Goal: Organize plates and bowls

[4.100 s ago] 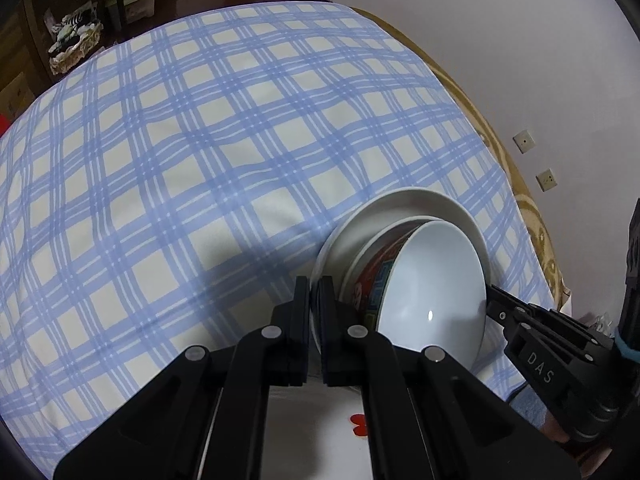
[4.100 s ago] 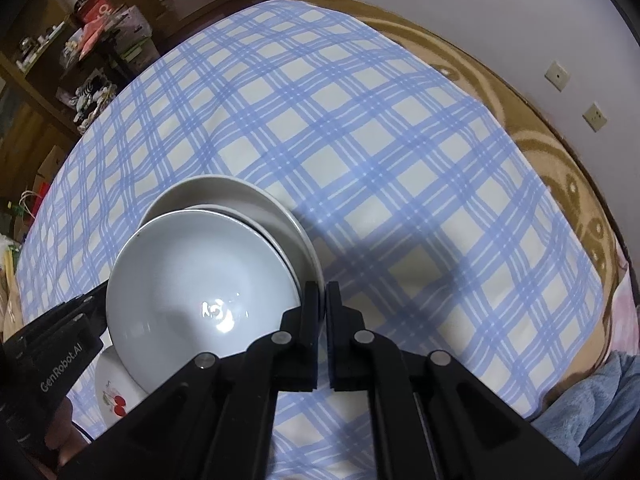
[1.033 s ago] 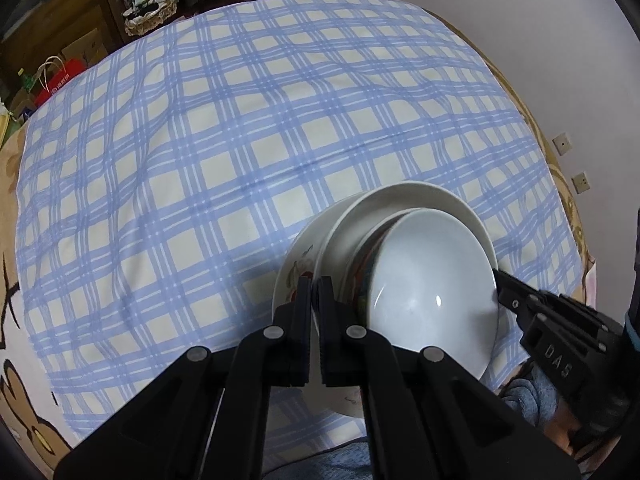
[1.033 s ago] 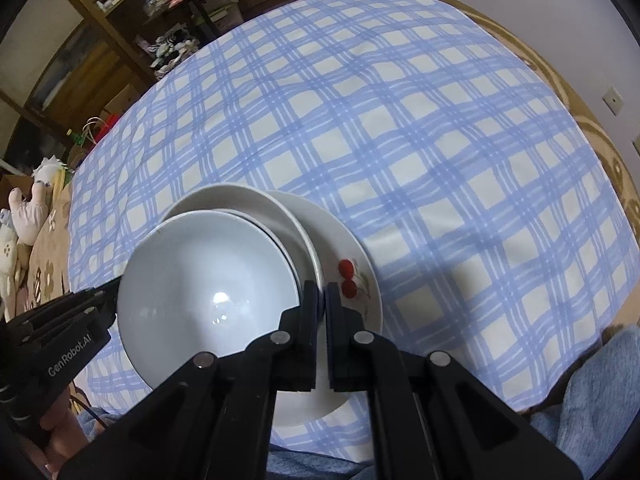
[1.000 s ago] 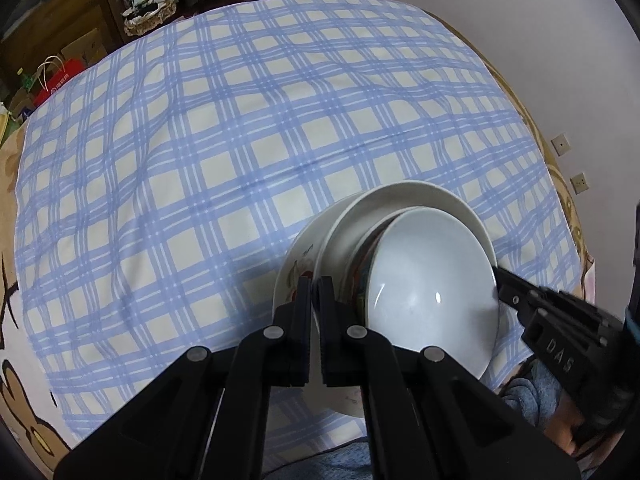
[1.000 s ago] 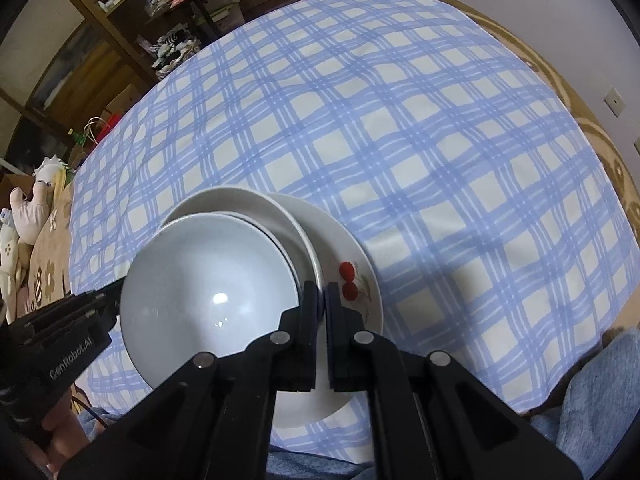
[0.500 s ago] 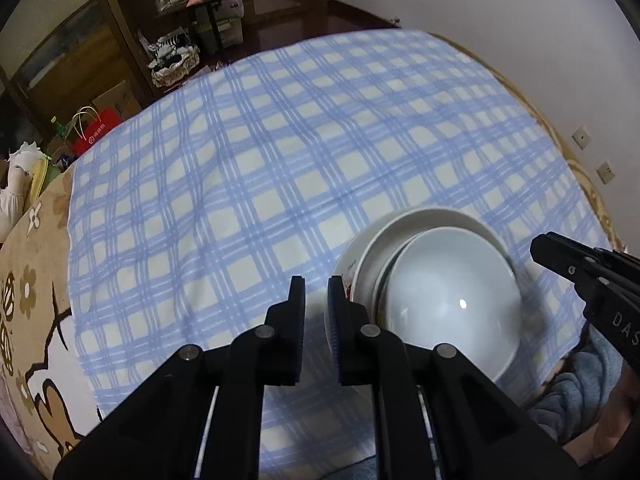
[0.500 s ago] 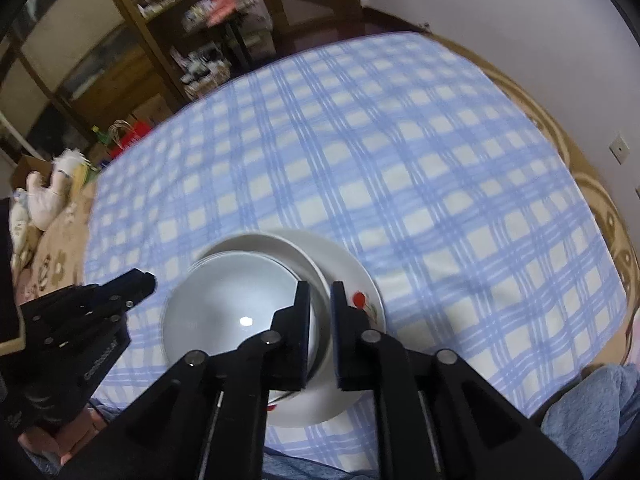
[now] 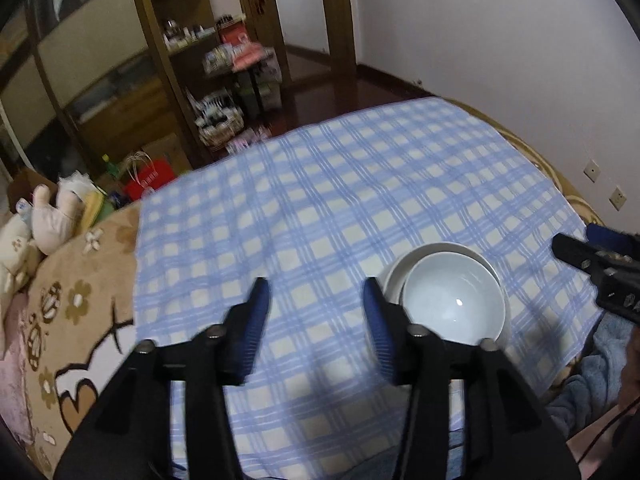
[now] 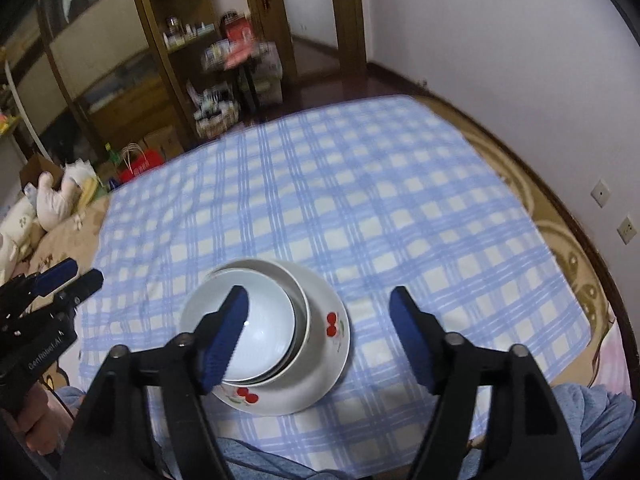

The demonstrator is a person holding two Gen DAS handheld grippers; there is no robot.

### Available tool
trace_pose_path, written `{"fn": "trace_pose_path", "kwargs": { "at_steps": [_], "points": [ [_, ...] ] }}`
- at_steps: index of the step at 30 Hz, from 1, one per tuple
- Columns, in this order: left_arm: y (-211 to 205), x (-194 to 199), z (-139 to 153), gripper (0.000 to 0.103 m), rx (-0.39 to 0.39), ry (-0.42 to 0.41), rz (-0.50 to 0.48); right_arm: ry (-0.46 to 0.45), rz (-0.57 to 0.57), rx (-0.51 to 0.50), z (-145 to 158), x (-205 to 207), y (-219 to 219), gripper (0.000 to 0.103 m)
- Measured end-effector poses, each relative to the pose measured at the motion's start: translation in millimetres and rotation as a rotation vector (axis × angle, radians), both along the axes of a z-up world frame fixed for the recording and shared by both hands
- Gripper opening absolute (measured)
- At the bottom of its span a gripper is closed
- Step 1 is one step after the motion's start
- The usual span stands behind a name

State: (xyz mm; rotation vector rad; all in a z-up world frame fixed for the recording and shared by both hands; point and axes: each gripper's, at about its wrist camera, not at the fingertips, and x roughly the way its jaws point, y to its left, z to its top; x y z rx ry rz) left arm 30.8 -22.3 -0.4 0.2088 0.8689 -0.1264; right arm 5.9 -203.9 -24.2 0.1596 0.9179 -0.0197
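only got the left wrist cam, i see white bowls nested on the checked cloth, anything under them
Observer: Yes. The right wrist view shows a wide plate with red cherry prints under the nested bowls.
Operator: is the right claw holding any of it
Observer: No. The right claw hangs over the stack with its jaws opening and nothing between them.
Operator: bowls centred on the plate
Observer: No. In that view they sit toward the plate's left side, leaving its right rim bare.
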Motion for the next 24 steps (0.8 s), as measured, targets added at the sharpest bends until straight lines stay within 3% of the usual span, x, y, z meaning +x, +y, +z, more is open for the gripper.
{"fn": "trace_pose_path", "kwargs": {
  "at_steps": [4, 6, 13, 19, 24],
  "points": [
    [5.3, -21.6, 12.6, 0.075, 0.019, -0.086, -0.005, -0.071, 0.003, -0.018, 16.0, -19.6, -1.3, 0.095],
    [5.9, -32.1, 17.2, 0.078, 0.030, -0.137, -0.013, -0.126, -0.007, -0.024, 22.5, -31.5, -1.1, 0.103],
    [12.2, -65.6, 24.1, 0.086, -0.006, -0.289, -0.008, -0.286, -0.033, -0.035, 33.7, -61.3, 1.0, 0.103],
    [26.4, -78.1, 11.1, 0.088, -0.055, -0.311, 0.028, -0.359, -0.051, -0.143, 31.7, -72.9, 11.6, 0.103],
    [38.9, -72.5, -1.2, 0.089, -0.106, -0.287, 0.061, -0.356, -0.044, -0.170, 22.6, -67.6, 17.7, 0.103]
  ]
}}
